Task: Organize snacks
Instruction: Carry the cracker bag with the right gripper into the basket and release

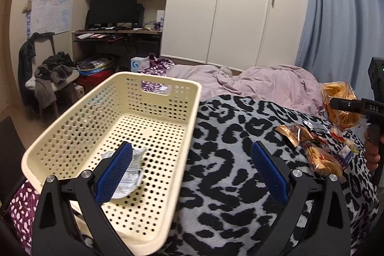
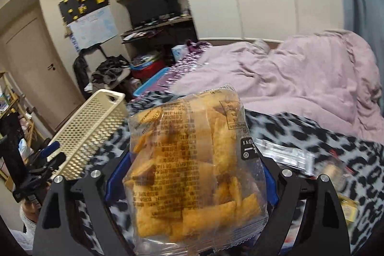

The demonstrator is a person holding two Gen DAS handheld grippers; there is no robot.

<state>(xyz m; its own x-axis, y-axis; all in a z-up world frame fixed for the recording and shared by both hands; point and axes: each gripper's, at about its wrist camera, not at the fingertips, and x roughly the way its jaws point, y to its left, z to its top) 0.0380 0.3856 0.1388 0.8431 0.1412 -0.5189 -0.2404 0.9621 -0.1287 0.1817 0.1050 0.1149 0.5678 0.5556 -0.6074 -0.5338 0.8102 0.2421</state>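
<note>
Right gripper (image 2: 192, 184) pinches a clear bag of orange crackers (image 2: 192, 164) between its blue pads; the bag stands upright, lifted above the leopard-print blanket (image 2: 324, 136). Ahead and to its left, the cream perforated basket (image 2: 81, 136) rests on the same blanket. To its right lie further loose snack packets (image 2: 288, 155), blurred.

Left gripper (image 1: 192, 172) hangs with jaws spread wide, holding nothing, one pad over the basket (image 1: 72, 131) and the other over the blanket (image 1: 228, 136). Beneath its left pad, a white packet (image 1: 130, 180) lies on the basket floor. Off to its right, a small pile of snack packets (image 1: 316, 148) sits on the blanket, and beyond them the right gripper (image 1: 345, 106) carries the cracker bag (image 1: 336, 100). A pink duvet (image 1: 264, 80) lies farther ahead.
</note>
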